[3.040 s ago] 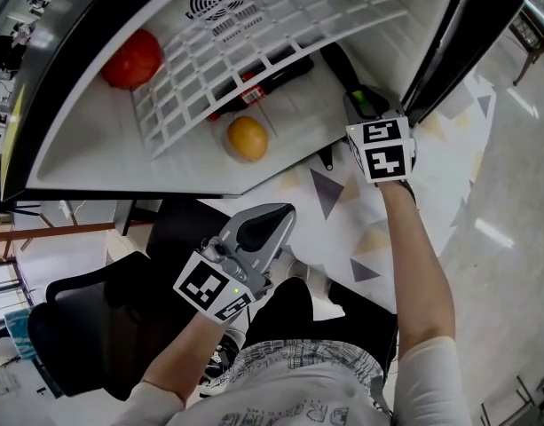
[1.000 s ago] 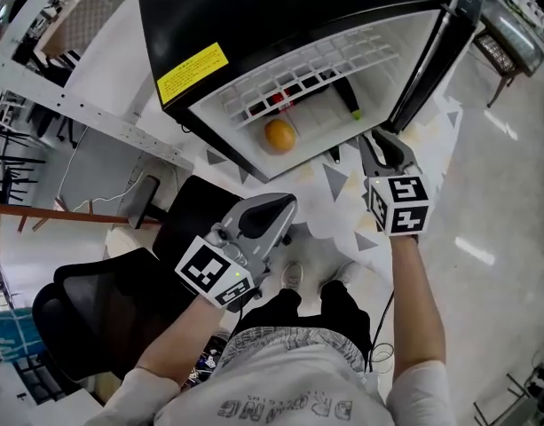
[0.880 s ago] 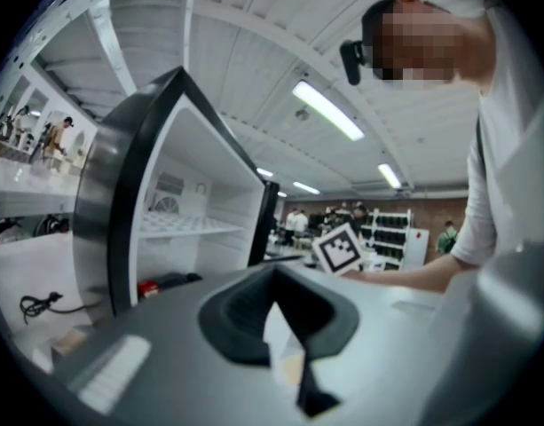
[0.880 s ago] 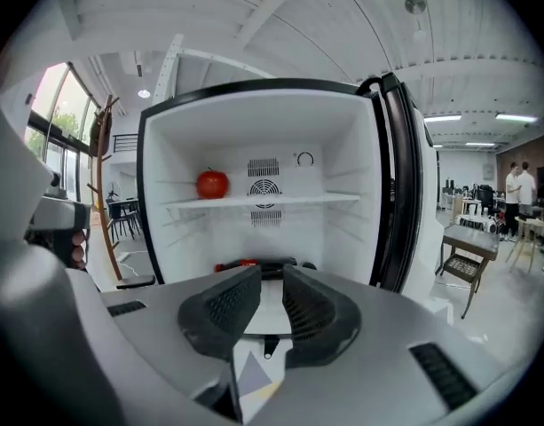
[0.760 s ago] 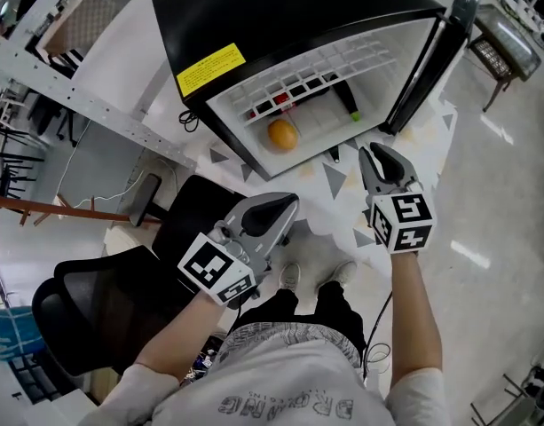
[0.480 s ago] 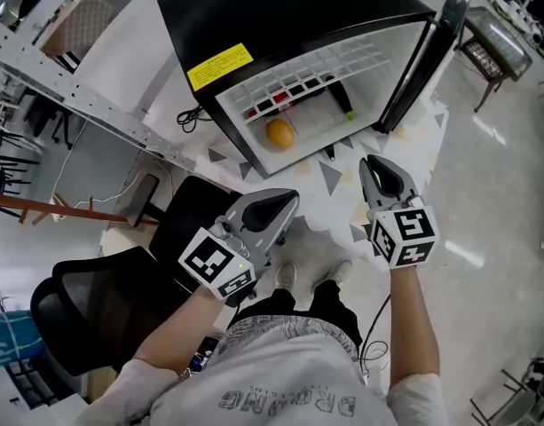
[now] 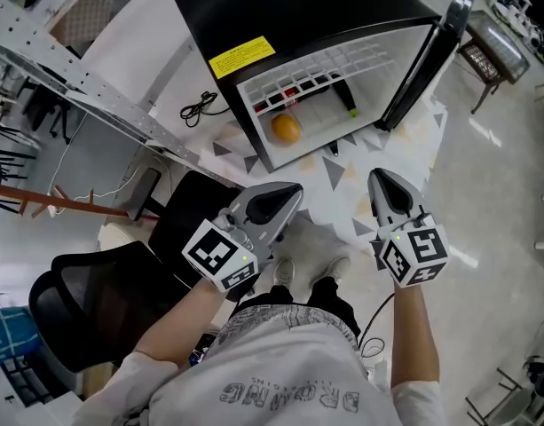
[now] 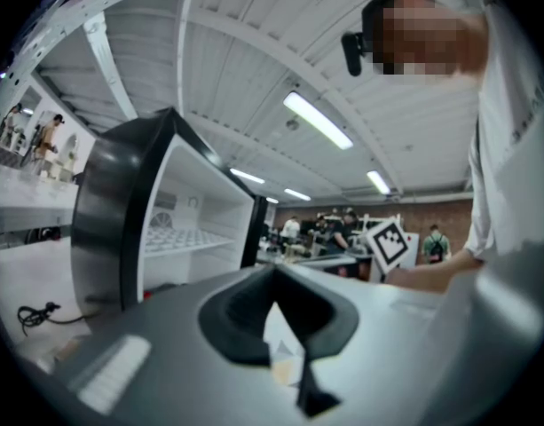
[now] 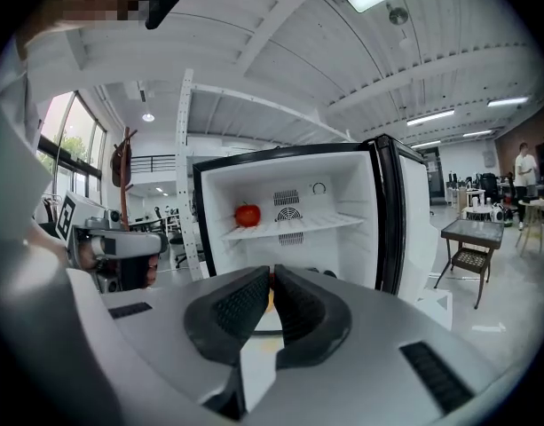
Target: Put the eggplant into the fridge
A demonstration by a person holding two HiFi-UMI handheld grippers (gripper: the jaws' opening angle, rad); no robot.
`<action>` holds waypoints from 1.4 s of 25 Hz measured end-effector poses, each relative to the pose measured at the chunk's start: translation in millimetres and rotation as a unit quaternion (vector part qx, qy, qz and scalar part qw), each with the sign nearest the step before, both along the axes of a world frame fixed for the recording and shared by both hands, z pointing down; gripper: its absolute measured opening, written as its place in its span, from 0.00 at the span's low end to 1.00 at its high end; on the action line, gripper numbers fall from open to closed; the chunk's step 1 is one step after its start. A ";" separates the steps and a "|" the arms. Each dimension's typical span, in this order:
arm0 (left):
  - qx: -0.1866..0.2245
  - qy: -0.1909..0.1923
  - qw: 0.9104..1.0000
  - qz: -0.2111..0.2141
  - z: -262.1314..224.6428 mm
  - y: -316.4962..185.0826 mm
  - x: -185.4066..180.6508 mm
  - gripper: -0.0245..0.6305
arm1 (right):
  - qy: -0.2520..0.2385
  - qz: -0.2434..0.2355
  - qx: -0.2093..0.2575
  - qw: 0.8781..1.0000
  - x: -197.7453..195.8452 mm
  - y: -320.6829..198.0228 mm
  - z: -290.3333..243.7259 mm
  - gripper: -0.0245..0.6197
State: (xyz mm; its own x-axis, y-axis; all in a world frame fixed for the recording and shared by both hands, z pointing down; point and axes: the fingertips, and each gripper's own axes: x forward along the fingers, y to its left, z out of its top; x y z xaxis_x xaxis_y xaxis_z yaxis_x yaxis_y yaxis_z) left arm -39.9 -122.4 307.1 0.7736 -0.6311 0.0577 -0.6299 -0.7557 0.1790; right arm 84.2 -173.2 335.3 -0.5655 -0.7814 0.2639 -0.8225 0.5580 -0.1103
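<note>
The eggplant point(image 7: 343, 97) already lies inside the fridge point(image 7: 325, 7), on its floor toward the right side with the green stem end facing out, so I judge the placing step done and this moment a retreat from the open cabinet. My right hand-held gripper point(image 7: 379, 177) hangs well clear of the opening, its jaws having just been closing, and they now stand nearly together with nothing between them. My left hand-held gripper point(image 7: 292, 190) is likewise pressed together and empty, held level beside the right one. If anything is left to do, it would be swinging the door point(image 7: 431, 51) closed, which stands wide at the right. That would call for bringing one hand-held gripper round behind its edge and pushing, with no grasp needed. The head view shows the eggplant and an orange point(image 7: 287, 128) down on the fridge floor, but the wire shelf point(image 7: 342, 60) is seen almost edge-on there. The right gripper view looks straight in and shows a tomato point(image 9: 247, 214) sitting on that shelf, while its own jaws cover most of the lower compartment. The left gripper view catches the fridge from the side, with the right marker cube point(image 8: 387, 242) showing and no produce visible.
</note>
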 end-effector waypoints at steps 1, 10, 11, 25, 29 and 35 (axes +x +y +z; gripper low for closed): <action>0.000 0.000 1.000 -0.001 0.1 0.5 -1.9 0.05 | -0.001 -0.001 0.000 1.000 -1.1 3.0 -1.8 0.06; 0.000 0.000 1.000 -0.006 1.9 2.2 -18.3 0.05 | -0.015 -0.019 -0.005 1.000 -27.3 28.1 -5.1 0.05; 0.001 -0.002 1.000 -0.007 1.9 2.0 -20.2 0.05 | -0.018 -0.020 -0.006 1.000 -29.7 30.3 -5.5 0.05; -0.003 -0.002 1.000 -0.014 3.6 4.3 -32.8 0.05 | -0.028 -0.022 -0.011 0.999 -37.2 44.4 -8.8 0.04; -0.003 -0.002 1.000 -0.015 5.5 4.8 -33.2 0.05 | -0.027 -0.022 -0.011 0.999 -34.6 47.0 -8.4 0.04; -0.003 -0.001 1.000 -0.016 4.9 3.9 -30.5 0.05 | -0.025 -0.026 -0.013 0.999 -32.9 47.1 -7.1 0.04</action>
State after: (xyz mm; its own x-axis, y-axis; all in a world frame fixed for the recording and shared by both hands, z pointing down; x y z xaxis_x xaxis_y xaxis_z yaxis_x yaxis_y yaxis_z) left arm -70.4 -118.4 312.0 0.7528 -0.6553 0.0624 -0.6541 -0.7341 0.1825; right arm 51.3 -126.1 328.1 -0.6186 -0.7435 0.2541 -0.7852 0.5966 -0.1659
